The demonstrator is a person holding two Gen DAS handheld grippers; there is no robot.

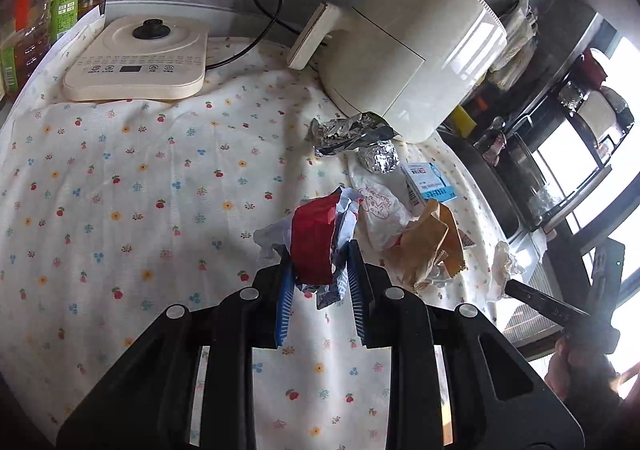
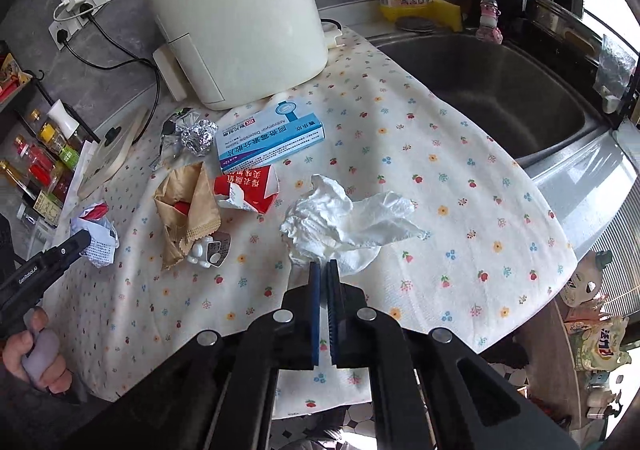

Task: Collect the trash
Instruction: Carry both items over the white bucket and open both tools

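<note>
**Both claws clamped on trash**

Left gripper (image 1: 318,270), bottom centre of frame: clamped on crumpled red-and-white paper wrapper (image 1: 314,246). Right gripper (image 2: 323,270), bottom centre: pinched nearly closed on crumpled white paper tissue (image 2: 344,217). Left of centre, over floral white tablecloth (image 2: 460,209): brown paper bag (image 2: 188,205), foil ball (image 2: 197,137), blue-and-white medicine box (image 2: 268,137).

The left wrist view looks along its tongs (image 1: 320,270) from low and close over the counter (image 1: 120,177), facing the cream air fryer (image 1: 408,49) by the wall. The right wrist view faces the same air fryer (image 2: 236,9) from the sink (image 2: 500,89) side. Both share the litter just before the fryer, including the medicine box (image 1: 428,181) (image 2: 272,137).
</note>
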